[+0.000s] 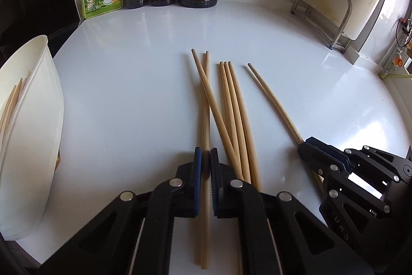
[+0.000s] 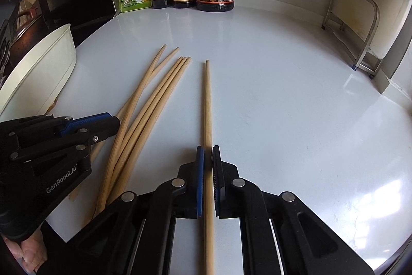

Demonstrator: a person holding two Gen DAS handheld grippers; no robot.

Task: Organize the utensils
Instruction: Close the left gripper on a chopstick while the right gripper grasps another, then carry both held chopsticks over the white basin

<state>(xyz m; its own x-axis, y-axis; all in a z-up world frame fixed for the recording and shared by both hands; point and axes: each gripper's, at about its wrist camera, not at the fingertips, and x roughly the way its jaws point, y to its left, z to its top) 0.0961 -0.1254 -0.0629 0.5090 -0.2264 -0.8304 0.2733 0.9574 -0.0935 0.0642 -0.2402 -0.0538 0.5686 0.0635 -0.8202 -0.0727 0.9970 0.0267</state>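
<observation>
Pinching one chopstick each, the left gripper (image 1: 206,156) and right gripper (image 2: 208,153) work right of the white holder (image 1: 33,105). Lifting the left chopstick (image 1: 205,120) may drag its crossing neighbour (image 1: 213,110), scattering the loose chopsticks (image 1: 235,115).

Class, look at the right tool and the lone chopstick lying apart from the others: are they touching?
Touching. The right wrist view shows the right tool closed on the lone chopstick, both pads pressed against its sides with no gap visible.
</observation>
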